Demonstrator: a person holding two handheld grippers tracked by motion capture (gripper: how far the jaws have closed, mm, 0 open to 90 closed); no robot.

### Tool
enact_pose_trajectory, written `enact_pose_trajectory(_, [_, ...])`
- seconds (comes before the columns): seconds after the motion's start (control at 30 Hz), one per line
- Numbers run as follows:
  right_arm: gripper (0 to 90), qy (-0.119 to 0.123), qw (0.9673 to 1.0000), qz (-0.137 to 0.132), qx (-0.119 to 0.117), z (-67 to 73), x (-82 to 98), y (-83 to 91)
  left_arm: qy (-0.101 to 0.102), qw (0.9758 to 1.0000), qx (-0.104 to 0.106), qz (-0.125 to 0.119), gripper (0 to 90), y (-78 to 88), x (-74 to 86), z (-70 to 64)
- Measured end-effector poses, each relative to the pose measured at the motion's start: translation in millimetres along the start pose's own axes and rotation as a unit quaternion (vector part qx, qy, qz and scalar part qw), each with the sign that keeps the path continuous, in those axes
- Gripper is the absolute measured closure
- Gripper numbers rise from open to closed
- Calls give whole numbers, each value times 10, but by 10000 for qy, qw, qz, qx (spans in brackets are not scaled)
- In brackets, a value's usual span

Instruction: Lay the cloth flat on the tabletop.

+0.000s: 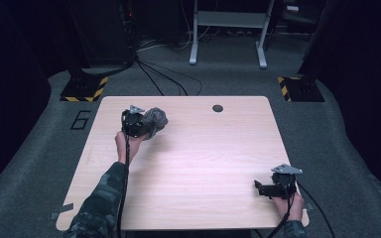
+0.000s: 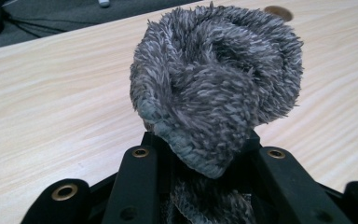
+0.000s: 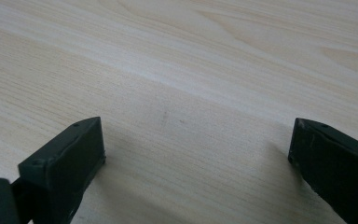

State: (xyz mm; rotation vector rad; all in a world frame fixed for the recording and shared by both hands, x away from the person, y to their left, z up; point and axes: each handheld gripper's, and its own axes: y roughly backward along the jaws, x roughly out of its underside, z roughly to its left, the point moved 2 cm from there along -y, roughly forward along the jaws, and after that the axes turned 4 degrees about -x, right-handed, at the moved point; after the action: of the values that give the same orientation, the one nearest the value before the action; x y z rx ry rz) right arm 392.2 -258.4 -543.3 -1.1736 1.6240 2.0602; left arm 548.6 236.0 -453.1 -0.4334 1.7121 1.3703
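Currently, at the upper left of the high view, your left gripper [image 1: 146, 130] has the grey fluffy cloth [image 1: 155, 119] bunched between its jaws. In the left gripper view the cloth [image 2: 216, 77] bulges out past the jaw tips as a rumpled ball, its stitched hem tucked down between the two black arms. Jaws partly closed and pressing on the fabric; grip looks firm. The bundle appears to be off the table [image 1: 203, 163], though you cannot tell the clearance from above. It has no clear long axis as crumpled: roughly round, mass lying ahead of the jaws and toward the top of that frame.

Moving right, the middle of the wooden top is bare, with a small dark round hole [image 1: 218, 108] near the far edge.

At the lower right of the high view, your right gripper [image 1: 264, 189] sits low over the table near the near edge, well apart from the cloth. In the right gripper view its jaws stand wide, nothing between them, only wood grain [image 3: 191, 107] beyond.

Judgement: the left hand alone is near the cloth. Any two-handed spreading calls for the right gripper to cross toward the upper left first.
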Motion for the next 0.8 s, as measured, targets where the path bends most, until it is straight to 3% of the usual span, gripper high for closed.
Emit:
enact_pose_trajectory(0.13, [28, 2, 10000, 1, 0, 0, 0, 0, -127, 9999, 67, -85, 696, 70, -14, -85])
enact_pose_trajectory(0.23, [30, -6, 10000, -1, 3, 0, 0, 0, -227, 9994, 231, -100, 693, 158, -19, -187])
enact_pose_trajectory(0.43, [31, 44, 10000, 21, -22, -6, 2, 5, -528, 9980, 298, -165, 691, 291, 1, -352])
enact_pose_trajectory(0.8, [32, 24, 10000, 7, -5, -6, 2, 3, -841, 9939, 687, -173, 692, 436, 178, -707])
